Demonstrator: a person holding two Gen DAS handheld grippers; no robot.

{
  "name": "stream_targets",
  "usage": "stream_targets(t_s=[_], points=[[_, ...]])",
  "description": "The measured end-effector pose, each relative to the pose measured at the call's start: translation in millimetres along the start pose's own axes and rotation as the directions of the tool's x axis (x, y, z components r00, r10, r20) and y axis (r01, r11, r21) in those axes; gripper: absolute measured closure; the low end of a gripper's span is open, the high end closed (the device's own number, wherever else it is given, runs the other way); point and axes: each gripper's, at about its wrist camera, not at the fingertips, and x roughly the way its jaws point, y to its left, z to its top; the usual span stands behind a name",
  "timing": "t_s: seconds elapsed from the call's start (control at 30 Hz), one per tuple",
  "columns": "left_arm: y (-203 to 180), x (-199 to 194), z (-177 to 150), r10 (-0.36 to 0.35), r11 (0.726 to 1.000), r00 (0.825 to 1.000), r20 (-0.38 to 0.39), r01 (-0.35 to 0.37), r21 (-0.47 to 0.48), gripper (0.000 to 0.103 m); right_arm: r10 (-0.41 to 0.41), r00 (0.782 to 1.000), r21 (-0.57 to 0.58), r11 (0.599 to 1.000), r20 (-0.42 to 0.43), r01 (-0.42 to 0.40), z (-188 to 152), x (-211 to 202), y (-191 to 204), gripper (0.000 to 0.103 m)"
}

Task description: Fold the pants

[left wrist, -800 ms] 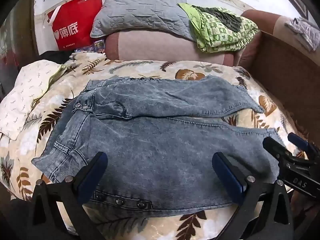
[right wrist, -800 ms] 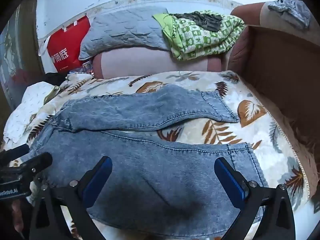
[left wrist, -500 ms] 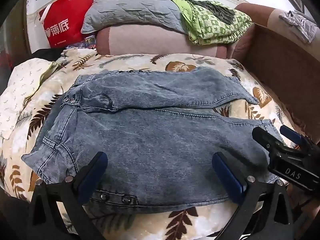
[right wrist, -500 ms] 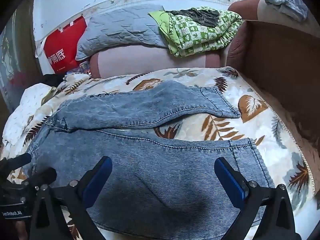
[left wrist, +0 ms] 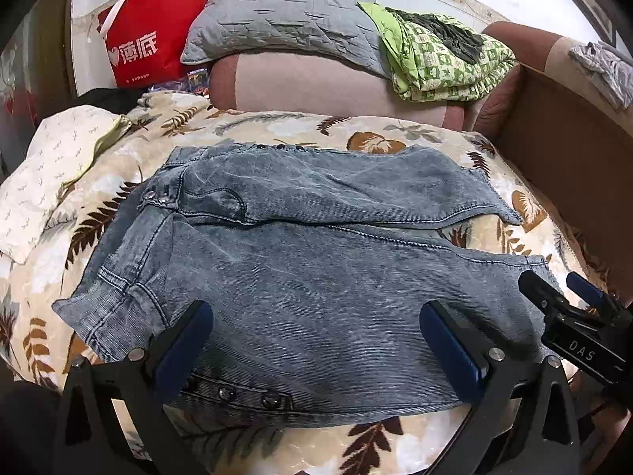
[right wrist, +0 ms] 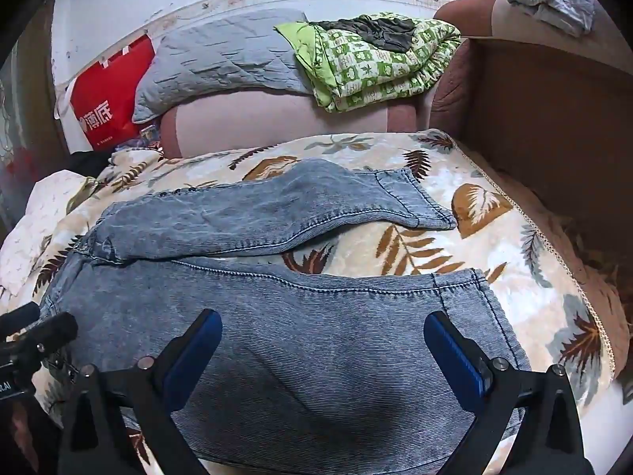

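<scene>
1. The left gripper (left wrist: 316,340) tilts downward over the near edge of the bed, above the waist end of the pants (left wrist: 308,261); its jaws stand spread wide, with nothing pinched between them.
2. The right gripper (right wrist: 322,350) tilts down in the same way over the cuff end of the near leg; its jaws are also fully apart and hold nothing.
3. Each gripper shows at the side of the other's view, the right one near the cuff and the left one by the waistband.
4. The pants, of washed blue denim, lie flat across the leaf-print blanket (left wrist: 253,126), waist toward the bed's left edge, legs reaching toward its right edge and parted in a narrow V.
5. Whether the fingertips touch the cloth cannot be told.
6. A pale patterned cloth (left wrist: 47,174) lies at the bed's left edge, clear of the pants.
7. Along the far edge a pink bolster (left wrist: 316,83) carries a grey pillow (left wrist: 285,19) and a green checked quilt (left wrist: 439,63); a red bag (left wrist: 146,47) stands at the far left corner.
8. A brown sofa back (right wrist: 554,126) runs along the right edge, with a grey garment (right wrist: 554,0) on top.
</scene>
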Motion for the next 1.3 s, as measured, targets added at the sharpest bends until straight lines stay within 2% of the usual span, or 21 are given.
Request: stream_targets(t_s=[0.23,1.3], points=[[0.7,-0.1,0.4,0.037,0.999,0.999,0.013,-0.037,0.019,0.000,0.004,1.000,-0.003,1.000,0.004,-0.004,-0.5,-0.7,0.4,0.000],[4.6,1.6,0.8,0.040,0.999,0.999,0.002,-0.040,0.012,0.000,0.010,1.000,-0.019,1.000,0.001,-0.010,-1.5,1.0,4.3,0.000]])
